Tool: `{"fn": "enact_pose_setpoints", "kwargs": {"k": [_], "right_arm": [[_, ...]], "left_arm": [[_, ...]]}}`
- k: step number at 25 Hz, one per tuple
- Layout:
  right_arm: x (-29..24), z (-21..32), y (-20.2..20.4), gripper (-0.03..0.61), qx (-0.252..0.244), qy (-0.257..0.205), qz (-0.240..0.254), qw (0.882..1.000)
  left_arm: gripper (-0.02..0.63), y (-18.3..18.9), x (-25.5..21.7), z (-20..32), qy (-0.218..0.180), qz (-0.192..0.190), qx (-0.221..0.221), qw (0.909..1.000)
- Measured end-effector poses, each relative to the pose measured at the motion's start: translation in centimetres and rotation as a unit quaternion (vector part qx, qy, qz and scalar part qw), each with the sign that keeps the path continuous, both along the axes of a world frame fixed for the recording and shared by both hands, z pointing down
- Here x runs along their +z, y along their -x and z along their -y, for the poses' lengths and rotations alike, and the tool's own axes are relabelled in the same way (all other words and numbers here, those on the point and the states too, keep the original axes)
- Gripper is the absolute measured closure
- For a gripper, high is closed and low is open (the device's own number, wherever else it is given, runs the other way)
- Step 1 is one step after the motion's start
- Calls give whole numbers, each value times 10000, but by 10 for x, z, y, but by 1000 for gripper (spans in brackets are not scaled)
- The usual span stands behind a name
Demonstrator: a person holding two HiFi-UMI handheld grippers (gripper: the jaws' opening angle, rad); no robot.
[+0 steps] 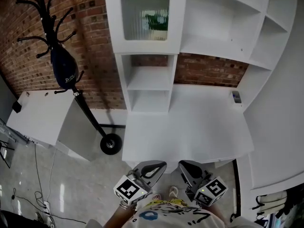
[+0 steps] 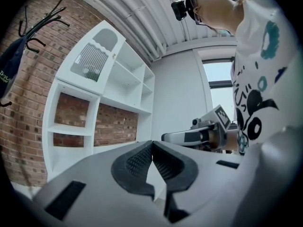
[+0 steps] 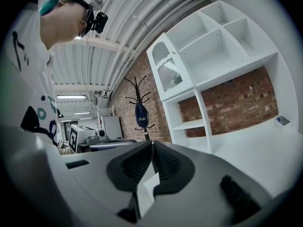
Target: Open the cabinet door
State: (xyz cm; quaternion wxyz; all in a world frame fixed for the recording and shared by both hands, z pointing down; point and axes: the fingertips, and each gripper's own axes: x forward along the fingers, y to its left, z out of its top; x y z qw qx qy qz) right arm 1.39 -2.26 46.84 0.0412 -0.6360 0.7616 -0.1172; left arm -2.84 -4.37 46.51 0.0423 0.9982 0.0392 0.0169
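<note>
The cabinet door [image 1: 145, 13] is a white frame with a ribbed glass pane, and it is closed at the top left of the white shelf unit. It also shows in the left gripper view as the cabinet door [image 2: 92, 60] and in the right gripper view as the cabinet door [image 3: 168, 72]. My left gripper [image 1: 154, 166] and right gripper [image 1: 185, 167] hover side by side at the desk's near edge, far below the door. Both point level. The left gripper [image 2: 151, 145] has its pads pressed together with nothing between them. So does the right gripper [image 3: 152, 145].
A white desk [image 1: 190, 127] lies between me and the shelf unit. A small grey object [image 1: 236, 97] sits at the desk's right back. A black coat rack [image 1: 71, 80] with a dark bag stands at the left against the brick wall. Open shelves [image 1: 149, 80] sit under the door.
</note>
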Motion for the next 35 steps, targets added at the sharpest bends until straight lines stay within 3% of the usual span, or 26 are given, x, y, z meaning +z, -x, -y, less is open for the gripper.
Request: {"fn": "enact_pose_setpoints", "kwargs": {"k": [9,24,29,35], "right_arm": [[-6,29,-23,549,-150,-71,52,9998],[-72,98,-120,549,-556,-778,-613,9935],[-97,120,-146,549,-636,-1014,-1098,9867],[-139,146,-170,549,-769,-1506,-1094,9795]], "left_arm": [[598,-20,-2,32,-49,-102,-262,9996],[598,-116,-67,95,-729,-694,-501,9937],[598,-145,-95,114,-985,-910,-570,9893],[598,-168,-131,145,-1330,-1109,-799,9816]]}}
